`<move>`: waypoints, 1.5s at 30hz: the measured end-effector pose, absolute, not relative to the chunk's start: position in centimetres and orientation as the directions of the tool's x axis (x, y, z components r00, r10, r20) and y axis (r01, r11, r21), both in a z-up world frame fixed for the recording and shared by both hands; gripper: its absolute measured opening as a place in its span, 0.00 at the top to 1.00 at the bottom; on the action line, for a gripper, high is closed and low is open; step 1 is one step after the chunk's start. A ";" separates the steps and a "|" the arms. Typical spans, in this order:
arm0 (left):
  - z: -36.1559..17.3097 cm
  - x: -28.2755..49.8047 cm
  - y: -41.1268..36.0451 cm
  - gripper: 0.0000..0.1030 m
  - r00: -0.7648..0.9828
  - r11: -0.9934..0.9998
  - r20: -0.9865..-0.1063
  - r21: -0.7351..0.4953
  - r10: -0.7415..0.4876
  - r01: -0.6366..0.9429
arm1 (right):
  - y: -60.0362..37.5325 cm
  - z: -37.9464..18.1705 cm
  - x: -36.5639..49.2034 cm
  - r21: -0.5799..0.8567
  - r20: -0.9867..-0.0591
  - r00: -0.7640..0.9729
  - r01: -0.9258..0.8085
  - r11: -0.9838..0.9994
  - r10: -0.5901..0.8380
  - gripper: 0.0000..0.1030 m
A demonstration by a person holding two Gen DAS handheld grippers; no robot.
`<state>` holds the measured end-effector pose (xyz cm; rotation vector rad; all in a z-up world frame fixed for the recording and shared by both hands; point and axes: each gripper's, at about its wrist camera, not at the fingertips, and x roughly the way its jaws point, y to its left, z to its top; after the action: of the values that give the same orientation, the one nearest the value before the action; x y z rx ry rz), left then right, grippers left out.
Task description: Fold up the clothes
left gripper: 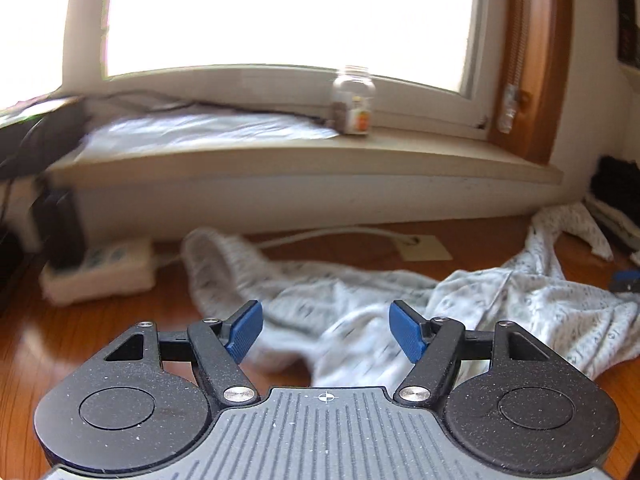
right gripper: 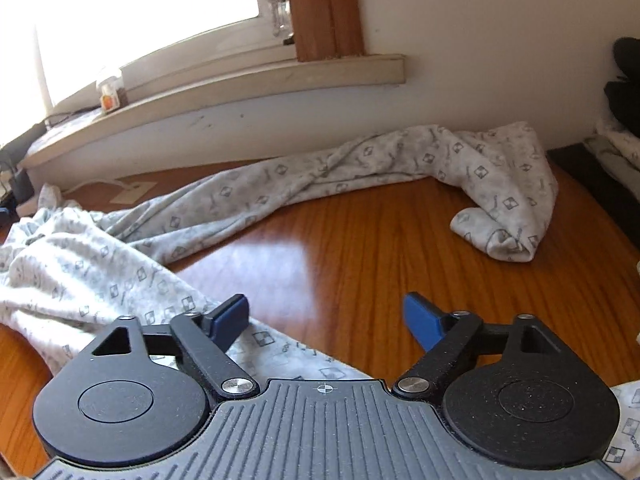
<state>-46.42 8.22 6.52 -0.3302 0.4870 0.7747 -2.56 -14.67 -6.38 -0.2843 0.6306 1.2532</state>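
Observation:
A pale grey patterned garment (left gripper: 500, 304) lies crumpled and spread out on the wooden table (left gripper: 120, 340). In the right wrist view the same garment (right gripper: 280, 188) stretches from the left across to a bunched end at the right. My left gripper (left gripper: 326, 330) is open and empty, hovering just above the garment's near folds. My right gripper (right gripper: 326, 322) is open and empty, above bare wood with the garment's edge under its left finger (right gripper: 230, 318).
A windowsill (left gripper: 320, 152) with a glass jar (left gripper: 354, 100) runs along the back wall. A white power strip (left gripper: 100, 268) sits at the back left. Dark items (right gripper: 624, 92) lie at the far right. A cable and paper (left gripper: 424, 246) lie by the wall.

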 end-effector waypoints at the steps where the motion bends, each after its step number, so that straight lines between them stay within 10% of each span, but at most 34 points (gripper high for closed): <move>1: 6.4 -46.9 8.1 0.34 0.616 0.671 -0.535 -0.118 0.578 -0.732 | -14.5 -6.4 -2.9 0.109 -0.592 0.184 -0.946 0.304 0.785 0.12; 6: 5.4 -47.8 8.0 0.58 0.638 0.685 -0.553 -0.157 0.536 -0.711 | -13.8 -6.6 -4.0 0.034 -0.605 0.216 -0.954 0.297 0.766 0.10; 16: 3.0 -46.5 7.6 0.43 0.556 0.666 -0.646 -0.098 0.522 -0.739 | -15.0 -6.4 -3.3 0.090 -0.558 0.227 -0.939 0.330 0.798 0.10; 20: 3.1 -47.5 6.3 0.95 0.578 0.671 -0.628 -0.118 0.521 -0.732 | -15.0 -6.3 -3.2 0.096 -0.552 0.222 -0.940 0.326 0.803 0.10; 34: 5.9 -52.4 0.8 0.92 0.636 0.710 -0.607 -0.161 0.477 -0.686 | -14.9 -6.4 -3.2 0.097 -0.559 0.223 -0.939 0.330 0.798 0.10; 39: 6.8 -52.4 3.6 0.65 0.630 0.675 -0.573 -0.172 0.523 -0.717 | -14.9 -6.4 -3.3 0.093 -0.559 0.227 -0.939 0.332 0.798 0.10; 45: 6.6 -49.1 10.5 0.62 0.601 0.624 -0.589 -0.200 0.540 -0.756 | -15.0 -6.4 -3.2 0.097 -0.553 0.227 -0.938 0.333 0.802 0.10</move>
<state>-49.08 10.55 6.60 -0.4621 0.5123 0.7818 -3.23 -15.03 -6.39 -0.2801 0.5710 1.2197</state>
